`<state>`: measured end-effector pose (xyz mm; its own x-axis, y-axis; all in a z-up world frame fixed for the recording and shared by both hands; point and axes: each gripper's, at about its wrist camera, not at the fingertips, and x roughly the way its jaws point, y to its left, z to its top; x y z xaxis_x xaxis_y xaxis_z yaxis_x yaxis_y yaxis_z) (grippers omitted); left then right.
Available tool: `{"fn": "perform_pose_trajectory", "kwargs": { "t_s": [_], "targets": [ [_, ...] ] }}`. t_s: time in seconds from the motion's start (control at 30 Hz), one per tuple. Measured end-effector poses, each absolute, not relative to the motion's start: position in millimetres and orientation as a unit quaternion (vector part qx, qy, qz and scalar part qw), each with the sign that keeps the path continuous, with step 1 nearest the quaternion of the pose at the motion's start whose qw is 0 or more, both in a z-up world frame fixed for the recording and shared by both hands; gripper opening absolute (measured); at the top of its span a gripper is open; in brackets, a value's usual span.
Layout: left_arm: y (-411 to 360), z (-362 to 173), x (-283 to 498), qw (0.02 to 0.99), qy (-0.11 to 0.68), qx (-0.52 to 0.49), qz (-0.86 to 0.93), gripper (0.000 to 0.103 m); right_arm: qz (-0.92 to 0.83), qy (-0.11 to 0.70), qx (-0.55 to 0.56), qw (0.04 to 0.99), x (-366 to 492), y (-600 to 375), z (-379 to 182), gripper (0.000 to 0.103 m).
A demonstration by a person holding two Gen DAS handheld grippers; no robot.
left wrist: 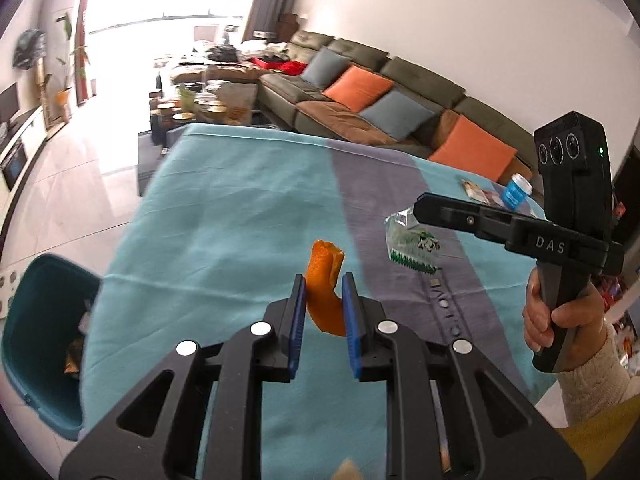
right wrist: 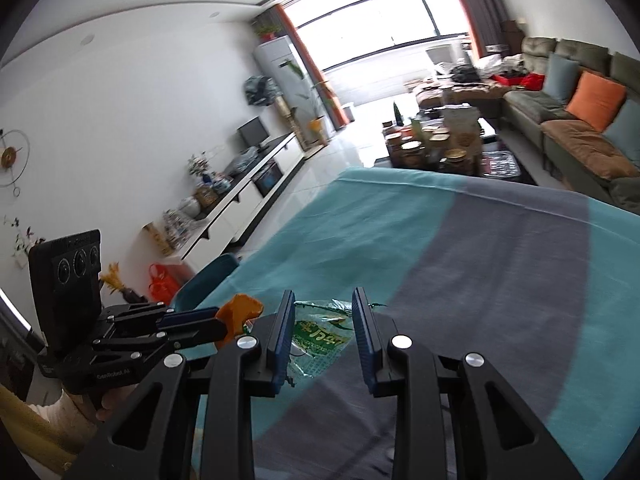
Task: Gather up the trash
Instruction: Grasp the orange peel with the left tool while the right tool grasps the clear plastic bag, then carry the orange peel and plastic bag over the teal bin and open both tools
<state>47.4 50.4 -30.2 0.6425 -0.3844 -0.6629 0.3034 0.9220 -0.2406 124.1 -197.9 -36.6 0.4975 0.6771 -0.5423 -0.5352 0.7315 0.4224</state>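
Note:
My left gripper point(left wrist: 323, 286) is shut on a curled orange peel point(left wrist: 326, 280) and holds it above the teal and grey tablecloth point(left wrist: 224, 216). The peel also shows in the right wrist view point(right wrist: 238, 312), in the left gripper point(right wrist: 218, 322). My right gripper point(right wrist: 324, 304) is open with a clear green-printed plastic wrapper point(right wrist: 320, 334) between its fingers; the wrapper looks to be lying on the cloth. In the left wrist view the right gripper point(left wrist: 418, 210) hangs over that wrapper point(left wrist: 412, 246). A teal trash bin point(left wrist: 44, 340) with some trash inside stands on the floor left of the table.
A blue-labelled bottle point(left wrist: 517, 192) and a small packet point(left wrist: 476, 192) lie at the table's far right. A sofa point(left wrist: 384, 92) with orange and blue cushions stands beyond the table. A cluttered coffee table point(right wrist: 440, 144) and a TV cabinet point(right wrist: 248, 196) are farther off.

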Motion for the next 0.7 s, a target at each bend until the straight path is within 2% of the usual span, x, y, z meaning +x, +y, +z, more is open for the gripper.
{"fn": "perform_pose_trajectory", "kwargs": {
  "t_s": [0.53, 0.6, 0.7],
  "targets": [
    [161.9, -25.9, 16.7, 0.923, 0.359, -0.104, -0.087, 0.018, 0.438, 0.37, 0.061, 0.817, 133.6, -71.1, -28.4, 0.027],
    [175.1, -26.0, 13.2, 0.924, 0.358, -0.11, -0.073, 0.01, 0.446, 0.372, 0.057, 0.812, 133.7, -57.9, -27.6, 0.027],
    [195.6, -26.4, 10.0, 0.924, 0.355, -0.127, -0.06, 0.009, 0.457, 0.376, 0.048, 0.805, 134.8, -37.6, -28.4, 0.027]
  ]
}}
